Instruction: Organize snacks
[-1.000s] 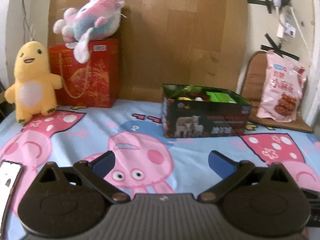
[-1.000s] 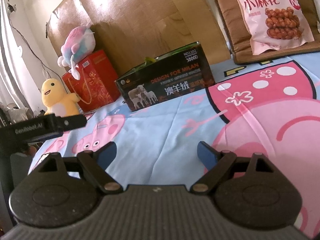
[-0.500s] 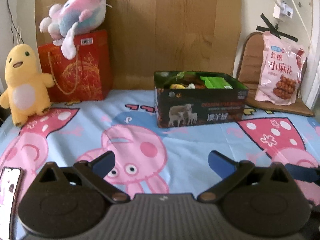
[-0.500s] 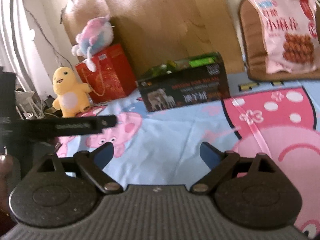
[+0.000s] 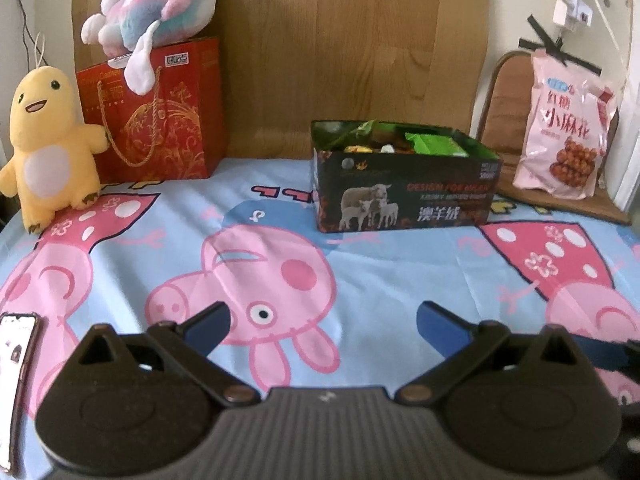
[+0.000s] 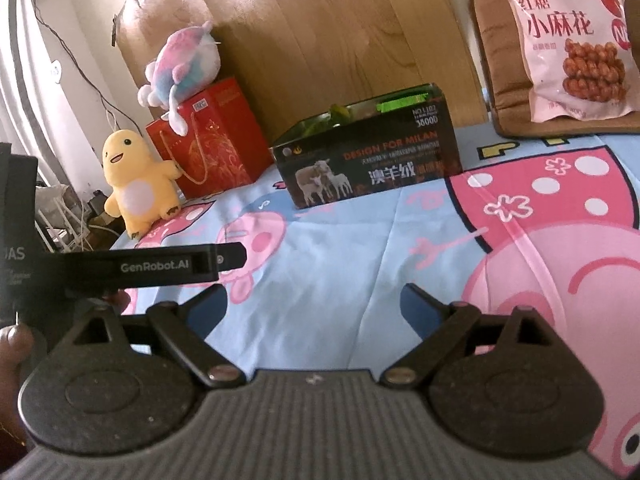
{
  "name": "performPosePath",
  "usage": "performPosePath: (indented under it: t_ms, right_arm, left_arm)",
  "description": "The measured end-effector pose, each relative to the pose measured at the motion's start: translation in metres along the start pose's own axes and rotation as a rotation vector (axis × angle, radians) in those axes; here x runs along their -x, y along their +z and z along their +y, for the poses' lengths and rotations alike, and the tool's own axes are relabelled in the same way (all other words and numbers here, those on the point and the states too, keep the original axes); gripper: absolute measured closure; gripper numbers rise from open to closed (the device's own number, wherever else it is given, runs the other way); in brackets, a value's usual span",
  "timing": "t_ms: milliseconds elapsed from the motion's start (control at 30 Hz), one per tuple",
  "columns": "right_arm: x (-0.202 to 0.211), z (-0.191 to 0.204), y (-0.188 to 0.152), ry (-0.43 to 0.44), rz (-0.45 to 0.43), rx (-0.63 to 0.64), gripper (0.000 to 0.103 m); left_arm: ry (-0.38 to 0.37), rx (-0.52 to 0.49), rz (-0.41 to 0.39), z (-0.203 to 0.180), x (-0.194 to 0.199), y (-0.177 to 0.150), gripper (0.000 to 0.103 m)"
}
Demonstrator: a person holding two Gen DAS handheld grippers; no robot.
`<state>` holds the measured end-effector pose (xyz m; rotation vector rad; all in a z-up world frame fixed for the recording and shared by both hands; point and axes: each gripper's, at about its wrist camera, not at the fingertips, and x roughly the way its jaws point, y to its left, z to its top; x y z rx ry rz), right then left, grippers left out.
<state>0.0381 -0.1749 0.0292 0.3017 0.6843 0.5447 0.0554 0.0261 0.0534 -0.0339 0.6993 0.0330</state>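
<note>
On the pig-patterned blue and pink bedsheet (image 5: pixel 380 280), reading from the left edge, a phone with a lit screen (image 5: pixel 18 356) lies flat beside the left gripper (image 5: pixel 322 322), whose blue-tipped jaws stand wide apart and hold nothing. Behind it a yellow plush duck-like toy (image 5: pixel 44 148) stands upright just beside a red paper gift bag with gold print and rope handles (image 5: pixel 156 116), and a pink-and-blue plush animal (image 5: pixel 156 4) sprawls on top of that bag. Further right sits the dark printed cardboard box with sheep on its side (image 5: pixel 404 196), open-topped and already filled with small wrapped snacks, a green packet (image 5: pixel 434 145) showing at the rim. Furthest right, the pink plastic bag of twisted fried dough snacks (image 5: pixel 566 128) leans upright against a brown cushioned chair back (image 5: pixel 500 120), well apart from both grippers. That bag looks light, soft and slippery, with brittle contents, so a pinch on the flat sealed top or side edge seems safer than squeezing the middle. The right gripper (image 6: pixel 314 300) also hangs with jaws spread and empty above the sheet. Nothing lies between it and the bag, though the full box leaves little spare room, and the white charger and cable (image 5: pixel 576 8) hang just above the bag.
</note>
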Motion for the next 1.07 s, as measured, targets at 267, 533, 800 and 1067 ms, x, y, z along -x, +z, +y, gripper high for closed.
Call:
performPosePath:
  t_ms: [267, 533, 800, 1067]
  right_arm:
    - [-0.001, 0.000, -0.003, 0.003, 0.005, 0.002, 0.008]
    - [-0.002, 0.000, -0.003, 0.002, 0.008, 0.000, 0.008]
    - [-0.001, 0.001, -0.003, -0.001, 0.008, 0.000, 0.008]
    - [-0.002, 0.000, -0.005, -0.009, 0.005, 0.002, 0.008]
  left_arm:
    - [0.082, -0.005, -0.024, 0.001, -0.001, 0.001, 0.000]
    - [0.083, -0.002, -0.003, 0.003, -0.005, -0.002, 0.000]
    - [0.031, 0.044, 0.036, 0.007, -0.010, -0.003, 0.000]
    - [-0.034, -0.002, -0.011, -0.003, -0.001, -0.006, 0.000]
